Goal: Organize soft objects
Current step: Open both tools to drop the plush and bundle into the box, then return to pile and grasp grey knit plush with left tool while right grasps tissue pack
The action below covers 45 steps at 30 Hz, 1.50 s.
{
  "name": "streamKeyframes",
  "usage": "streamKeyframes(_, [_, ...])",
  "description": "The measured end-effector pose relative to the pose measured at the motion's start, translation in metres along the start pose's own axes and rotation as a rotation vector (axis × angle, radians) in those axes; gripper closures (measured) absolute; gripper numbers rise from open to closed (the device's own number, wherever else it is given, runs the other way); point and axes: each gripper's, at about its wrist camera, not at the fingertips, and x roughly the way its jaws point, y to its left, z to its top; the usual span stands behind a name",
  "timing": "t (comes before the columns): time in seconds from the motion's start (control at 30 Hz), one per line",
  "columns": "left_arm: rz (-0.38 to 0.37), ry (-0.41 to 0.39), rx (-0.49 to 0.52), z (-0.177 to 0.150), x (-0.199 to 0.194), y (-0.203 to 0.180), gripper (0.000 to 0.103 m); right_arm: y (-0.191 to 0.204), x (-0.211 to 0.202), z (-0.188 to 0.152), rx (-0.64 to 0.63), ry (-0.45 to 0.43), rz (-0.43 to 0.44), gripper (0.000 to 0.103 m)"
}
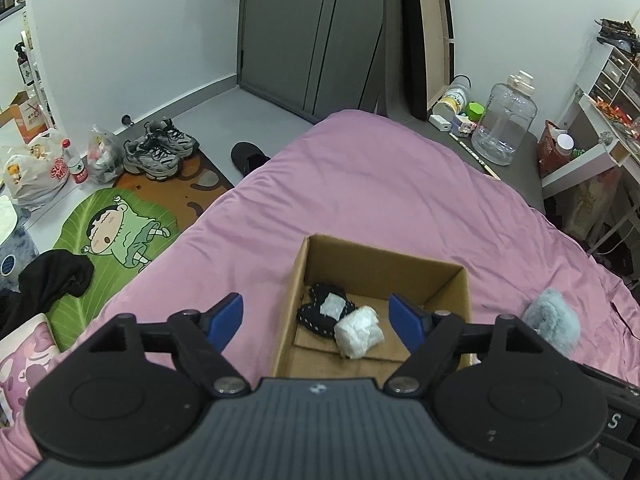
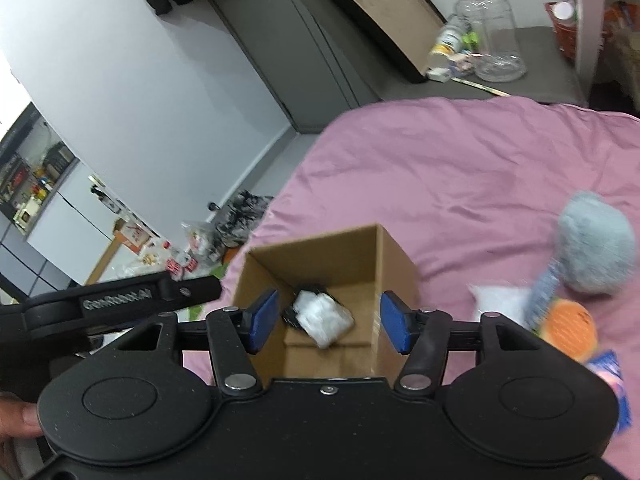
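A: Bedroom, pink bedspread (image 1: 360,184) underfoot of both tools. Nearest first?

B: Left gripper (image 1: 316,322), blue pads spread wide, nothing between them. Hovering above the near edge of the cardboard box (image 1: 448,296); no earlier picture to compare.

A: And the other?

B: Right gripper (image 2: 326,322), also parted, pinching nothing, hanging over the same box, with the left tool's black body just off its left side.

A: Inside the box?

B: Just ahead of and below the left pads: a white wrapped bundle (image 1: 358,332) resting on the bottom, touching a black stitched item (image 1: 316,316) behind it, with a smaller white packet (image 1: 334,306) lying on top of that.

A: Outside it?

B: Right of the right gripper, on the bedspread: a fluffy grey-blue plush (image 2: 596,244), an orange soft toy (image 2: 568,328) nearer, a clear white bag (image 2: 500,300) between box and toys. All blurred.

A: Farther off?

B: Beyond the bed's far edge, a clear water jug (image 1: 504,120); far left on the floor, grey sneakers (image 1: 160,148) on a mat; grey wardrobe (image 1: 312,32) at the back.
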Motion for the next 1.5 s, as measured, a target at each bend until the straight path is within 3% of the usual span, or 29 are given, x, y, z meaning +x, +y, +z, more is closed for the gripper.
streamKeyframes(0.4, [-0.044, -0.029, 0.026, -0.024, -0.044, -0.026, 0.021, -0.037, -0.073, -0.021, 0.028, 0.004, -0.074, 0.026])
streamKeyframes(0.73, [-0.074, -0.039, 0.057, -0.043, -0.062, -0.053, 0.02, -0.076, -0.112, -0.032, 0.131, -0.042, -0.118, 0.021])
streamKeyframes(1.03, [-0.096, -0.006, 0.084, -0.053, -0.057, -0.079, 0.018, -0.127, -0.127, -0.044, 0.3, -0.073, -0.148, 0.021])
streamKeyframes(1.1, [-0.088, -0.002, 0.088, -0.054, -0.055, -0.085, 0.012, -0.135, -0.126, -0.045, 0.329, -0.071, -0.162, 0.021])
streamKeyframes(1.5, [-0.104, 0.041, 0.112, -0.061, -0.033, -0.123, 0.006, -0.176, -0.11, -0.055, 0.487, -0.029, -0.163, 0.021])
